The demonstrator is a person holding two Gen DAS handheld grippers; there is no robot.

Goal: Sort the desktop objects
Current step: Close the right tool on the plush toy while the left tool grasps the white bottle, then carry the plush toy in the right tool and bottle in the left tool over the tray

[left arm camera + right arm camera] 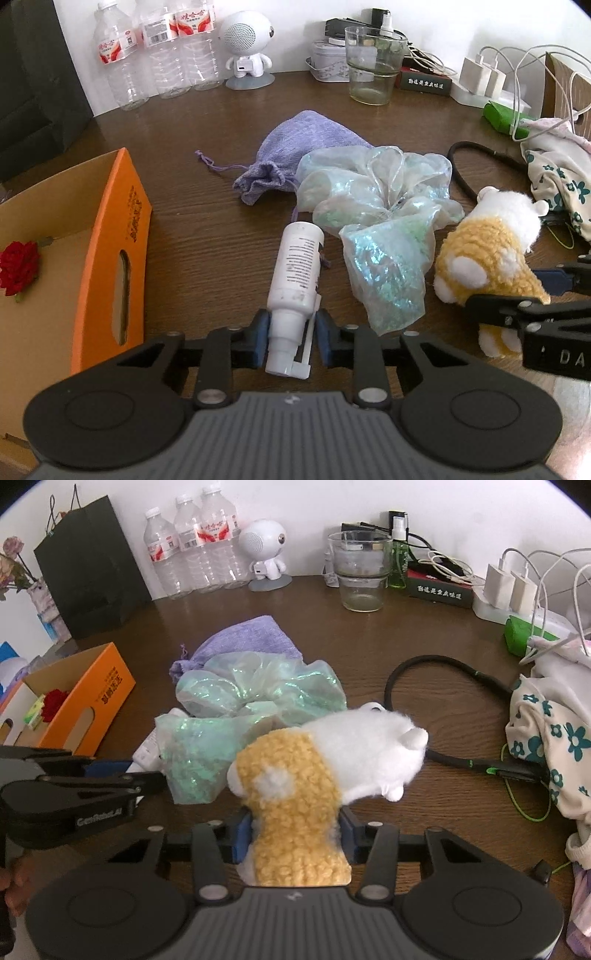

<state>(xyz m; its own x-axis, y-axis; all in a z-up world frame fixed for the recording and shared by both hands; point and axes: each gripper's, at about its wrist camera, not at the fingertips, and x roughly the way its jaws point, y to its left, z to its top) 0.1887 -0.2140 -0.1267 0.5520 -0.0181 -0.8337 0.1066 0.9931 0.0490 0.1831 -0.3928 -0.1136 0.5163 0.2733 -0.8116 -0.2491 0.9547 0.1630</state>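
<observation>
A white pump bottle (295,266) lies on the brown desk, its nozzle end toward me. My left gripper (291,336) has its blue pads against both sides of the bottle's neck. A yellow and white plush toy (332,753) lies to the right of the bottle, and my right gripper (295,834) is shut on its yellow body. In the left wrist view the plush toy (491,251) shows at the right with the right gripper (517,306) on it. An orange cardboard box (110,258) stands open at the left, with a red rose (18,266) inside.
A purple drawstring pouch (295,144) and crumpled iridescent fabric (376,206) lie mid-desk. A black cable (424,664) and floral cloth (546,731) are at the right. Along the back wall stand water bottles (155,48), a white robot speaker (245,44), a glass cup (373,66) and chargers (509,587).
</observation>
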